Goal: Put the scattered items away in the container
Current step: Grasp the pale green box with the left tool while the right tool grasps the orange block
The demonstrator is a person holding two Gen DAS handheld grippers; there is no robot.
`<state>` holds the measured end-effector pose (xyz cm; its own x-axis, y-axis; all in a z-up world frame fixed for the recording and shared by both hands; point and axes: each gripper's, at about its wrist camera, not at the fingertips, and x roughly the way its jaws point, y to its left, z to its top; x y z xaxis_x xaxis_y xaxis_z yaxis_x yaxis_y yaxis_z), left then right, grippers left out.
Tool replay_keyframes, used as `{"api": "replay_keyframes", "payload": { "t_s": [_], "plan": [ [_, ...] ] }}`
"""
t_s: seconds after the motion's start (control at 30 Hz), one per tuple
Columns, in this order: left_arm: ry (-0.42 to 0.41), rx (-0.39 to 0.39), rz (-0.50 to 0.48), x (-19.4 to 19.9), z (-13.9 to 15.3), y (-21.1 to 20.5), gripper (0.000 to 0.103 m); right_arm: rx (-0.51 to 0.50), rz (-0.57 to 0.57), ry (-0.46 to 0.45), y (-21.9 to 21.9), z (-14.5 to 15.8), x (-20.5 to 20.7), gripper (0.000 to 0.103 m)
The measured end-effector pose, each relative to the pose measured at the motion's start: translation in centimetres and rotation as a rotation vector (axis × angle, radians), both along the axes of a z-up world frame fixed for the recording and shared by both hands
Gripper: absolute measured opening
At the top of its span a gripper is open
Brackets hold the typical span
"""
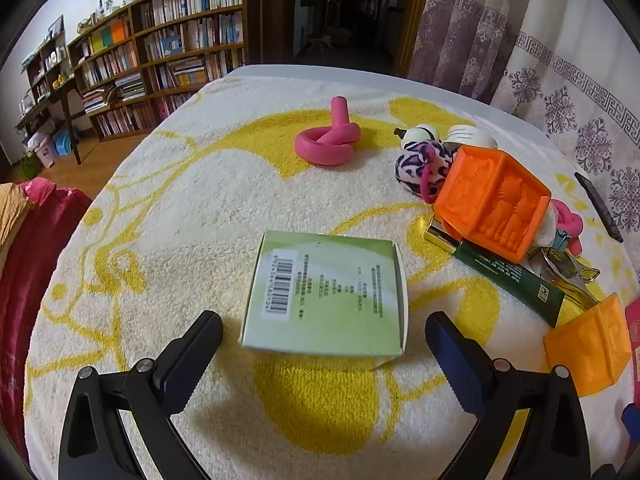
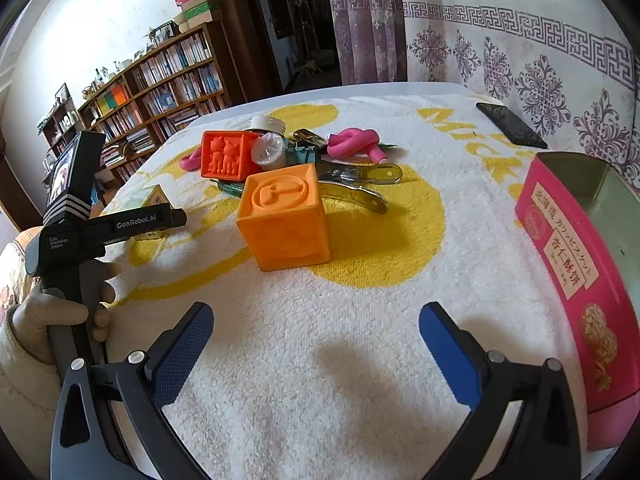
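In the left wrist view, the left gripper [image 1: 324, 344] stands released, its two dark fingers wide at the bottom of the frame with nothing clasped; the flat pale-green cardboard box [image 1: 326, 292] lies just ahead of and between them at lower centre, on the white-and-yellow terry towel [image 1: 200, 208] that covers the tabletop. That box looks light and thin-walled, likely to dent if squeezed hard, so a hold across its two long side edges seems best. Right of centre sit the red-orange moulded rubber cube [image 1: 494, 208], apparently soft and grippy, resting on a dark green long carton [image 1: 508, 276], and at upper centre a knotted pink foam tube [image 1: 326, 140], squashy and easy to pinch anywhere. In the right wrist view, the right gripper [image 2: 316, 340] is likewise spread and empty at the bottom. The lighter orange rubber cube [image 2: 286, 216] stands nearest at centre, well clear of the fingers; its flat opposite faces look the obvious place to clamp. Behind it, shiny metal spring clips [image 2: 356, 184] would be slippery and stiff. The pink biscuit tin container [image 2: 576, 264] lies open at the right edge, apparently empty.
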<state>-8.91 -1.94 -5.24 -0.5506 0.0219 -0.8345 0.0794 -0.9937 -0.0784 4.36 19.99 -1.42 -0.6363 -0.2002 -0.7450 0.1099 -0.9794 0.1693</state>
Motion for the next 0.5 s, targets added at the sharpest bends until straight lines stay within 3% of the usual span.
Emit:
{"api": "replay_keyframes", "payload": {
  "t_s": [0.13, 0.5],
  "plan": [
    [-0.018, -0.061, -0.004, -0.3, -0.3, 0.8, 0.103, 0.004, 0.0, -0.009, -0.1, -0.1, -0.4, 0.103],
    [-0.026, -0.058, 0.055, -0.7, -0.3, 0.3, 0.103, -0.016, -0.005, -0.028, 0.6, -0.5, -1.3, 0.103]
  ]
}}
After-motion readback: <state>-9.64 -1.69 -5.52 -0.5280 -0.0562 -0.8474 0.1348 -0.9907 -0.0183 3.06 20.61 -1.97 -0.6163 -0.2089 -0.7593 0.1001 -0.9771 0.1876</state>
